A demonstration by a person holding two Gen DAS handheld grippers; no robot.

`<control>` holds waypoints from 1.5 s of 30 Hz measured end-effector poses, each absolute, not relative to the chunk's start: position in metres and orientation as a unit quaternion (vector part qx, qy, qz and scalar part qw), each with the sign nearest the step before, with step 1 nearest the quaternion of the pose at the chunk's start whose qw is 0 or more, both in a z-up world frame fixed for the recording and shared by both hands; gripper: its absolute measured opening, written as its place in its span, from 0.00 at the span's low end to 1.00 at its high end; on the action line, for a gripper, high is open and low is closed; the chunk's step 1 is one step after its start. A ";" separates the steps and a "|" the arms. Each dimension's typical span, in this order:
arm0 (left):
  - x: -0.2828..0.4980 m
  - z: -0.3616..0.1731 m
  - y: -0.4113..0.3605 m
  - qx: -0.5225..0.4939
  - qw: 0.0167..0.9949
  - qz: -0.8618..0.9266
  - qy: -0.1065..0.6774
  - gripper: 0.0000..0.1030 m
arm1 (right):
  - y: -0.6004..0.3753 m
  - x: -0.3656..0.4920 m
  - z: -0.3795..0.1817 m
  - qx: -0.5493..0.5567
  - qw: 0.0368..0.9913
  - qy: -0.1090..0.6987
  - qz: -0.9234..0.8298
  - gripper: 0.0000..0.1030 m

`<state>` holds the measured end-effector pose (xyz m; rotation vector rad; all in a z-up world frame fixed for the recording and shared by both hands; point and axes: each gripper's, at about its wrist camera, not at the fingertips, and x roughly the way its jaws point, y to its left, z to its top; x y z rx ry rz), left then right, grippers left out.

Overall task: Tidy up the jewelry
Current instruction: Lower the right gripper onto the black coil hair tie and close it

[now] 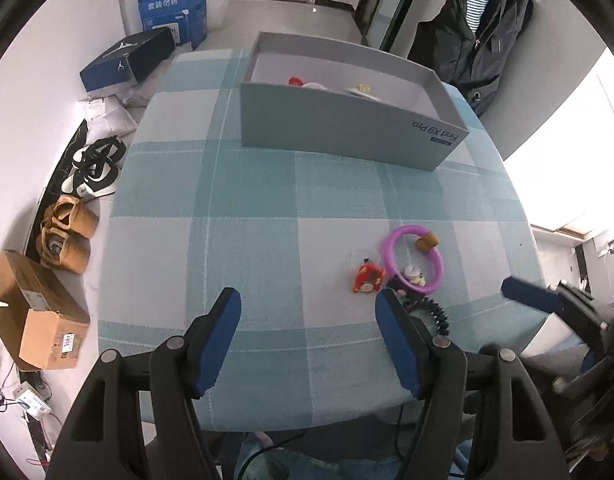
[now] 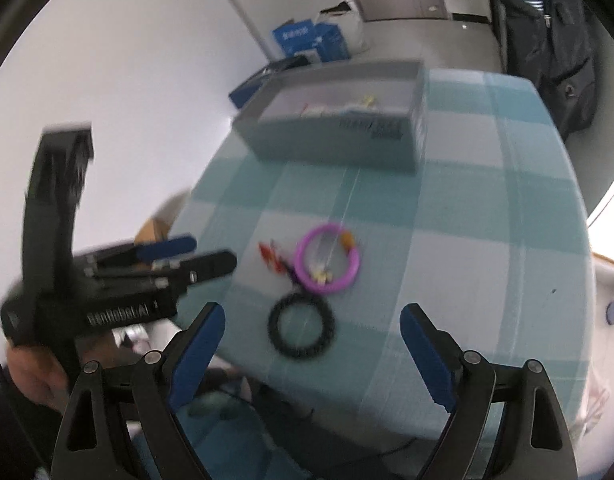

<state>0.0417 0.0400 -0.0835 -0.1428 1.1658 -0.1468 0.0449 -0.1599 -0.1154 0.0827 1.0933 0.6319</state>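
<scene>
Right gripper (image 2: 313, 330) hung wide and empty, just short of black coil ring (image 2: 301, 328), centred between its fingers on checked tablecloth (image 2: 487, 260). Left gripper (image 1: 309, 312) half-spread, empty, off to one side; clearly farther. Grey box (image 2: 335, 148) beyond.

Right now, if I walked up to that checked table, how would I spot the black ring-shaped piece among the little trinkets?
Start at the grey box at the far end of the blue checked tablecloth, then look to the small cluster near the front edge. The black coiled ring lies nearest that edge, just in front of the purple hoop. It alone is dark, bumpy and plain.
</scene>
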 end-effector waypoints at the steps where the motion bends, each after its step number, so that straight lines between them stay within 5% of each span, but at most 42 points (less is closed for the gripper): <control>1: 0.043 -0.084 0.042 -0.071 0.829 -0.067 0.551 0.64 | -0.158 0.043 -0.117 0.033 0.806 0.512 0.295 0.87; 13: 0.046 -0.095 0.057 -0.091 0.817 -0.060 0.567 0.64 | -0.116 0.033 -0.140 -0.066 0.801 0.520 0.289 0.85; 16: 0.046 -0.094 0.059 -0.096 0.815 -0.060 0.568 0.64 | -0.111 0.033 -0.143 -0.085 0.804 0.517 0.282 0.77; 20: 0.047 -0.095 0.060 -0.099 0.812 -0.060 0.572 0.64 | -0.106 0.031 -0.143 -0.116 0.812 0.505 0.270 0.49; 28: 0.049 -0.091 0.063 -0.099 0.817 -0.068 0.565 0.64 | -0.108 0.034 -0.140 -0.114 0.812 0.499 0.282 0.32; 29: 0.049 -0.091 0.062 -0.099 0.816 -0.070 0.565 0.64 | -0.109 0.035 -0.137 -0.113 0.814 0.495 0.282 0.09; 30: 0.049 -0.091 0.060 -0.097 0.815 -0.072 0.566 0.64 | -0.110 0.036 -0.137 -0.111 0.812 0.499 0.282 0.03; 45: 0.050 -0.094 0.065 -0.099 0.813 -0.060 0.570 0.64 | -0.109 0.043 -0.134 -0.091 0.805 0.506 0.295 0.10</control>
